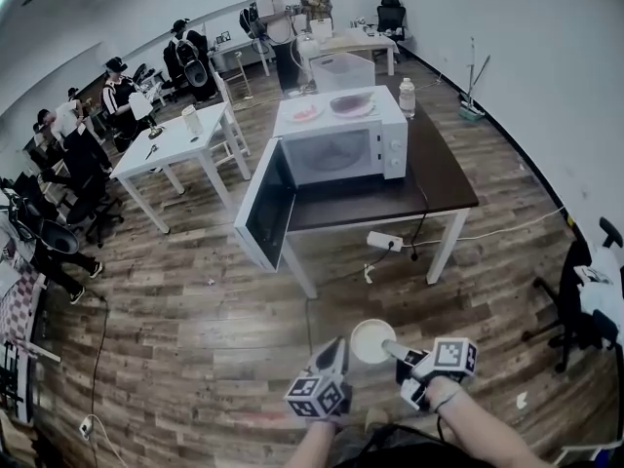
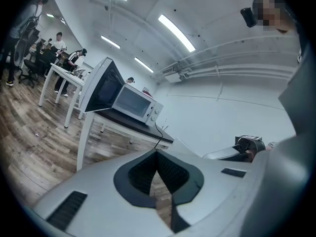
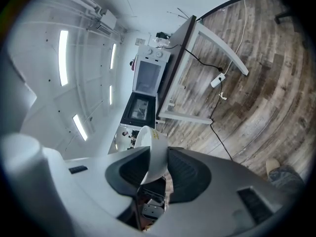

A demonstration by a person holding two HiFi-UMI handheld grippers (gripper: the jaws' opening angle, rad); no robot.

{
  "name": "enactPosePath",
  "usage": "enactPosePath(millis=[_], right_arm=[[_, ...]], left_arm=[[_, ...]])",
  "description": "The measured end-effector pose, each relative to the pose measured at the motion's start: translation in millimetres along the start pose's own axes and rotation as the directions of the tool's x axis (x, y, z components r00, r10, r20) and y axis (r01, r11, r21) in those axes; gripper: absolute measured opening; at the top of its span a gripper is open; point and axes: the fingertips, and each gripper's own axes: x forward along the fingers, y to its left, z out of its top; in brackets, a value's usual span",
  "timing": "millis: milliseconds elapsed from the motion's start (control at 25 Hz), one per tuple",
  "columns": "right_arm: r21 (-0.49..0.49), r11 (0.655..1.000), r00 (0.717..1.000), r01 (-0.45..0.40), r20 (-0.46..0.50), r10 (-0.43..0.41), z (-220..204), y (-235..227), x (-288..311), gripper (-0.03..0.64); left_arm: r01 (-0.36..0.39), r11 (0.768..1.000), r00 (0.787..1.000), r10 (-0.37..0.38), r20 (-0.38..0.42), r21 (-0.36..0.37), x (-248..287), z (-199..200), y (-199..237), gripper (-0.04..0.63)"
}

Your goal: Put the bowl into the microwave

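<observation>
Bowl (image 1: 371, 340) in transit, rim pinched by my right gripper (image 1: 393, 349).
Carry it level toward open microwave (image 1: 343, 149) (left gripper (image 1: 334, 354) closed, empty); clear the door (image 1: 265, 203).

No legible text, brand or number in any view for you to log; left cube (image 1: 317, 395) and right cube (image 1: 454, 355) bear only black-and-white square markers; small yellowish mark on bowl (image 3: 154, 154) too small to read; microwave (image 1: 392, 149) panel print unreadable.
</observation>
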Motion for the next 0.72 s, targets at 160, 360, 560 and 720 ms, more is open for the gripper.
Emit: enactPosePath(millis=[160,360,560,720], right_arm=[[0.006,1.000,1.000,-0.010,0.000,0.010,6,2,5,0.110],[0.016,1.000,1.000,-0.002,-0.004,0.002,14,1,11,0.110],[0.024,1.000,1.000,-0.012,-0.005,0.012,26,3,21,0.110],[0.033,0.999,1.000,-0.009,-0.009,0.009,35,0,29,0.110]], left_arm=[[-0.012,1.000,1.000,0.012,0.001,-0.007,4,0,3,0.000],[-0.025,1.000,1.000,0.025,0.000,-0.015,8,3,8,0.000],[-0.038,0.999,0.999,0.038,0.005,-0.017,21,11,16,0.000],[-0.041,0.999,0.999,0.041,0.000,-0.017,32,15,21,0.000]])
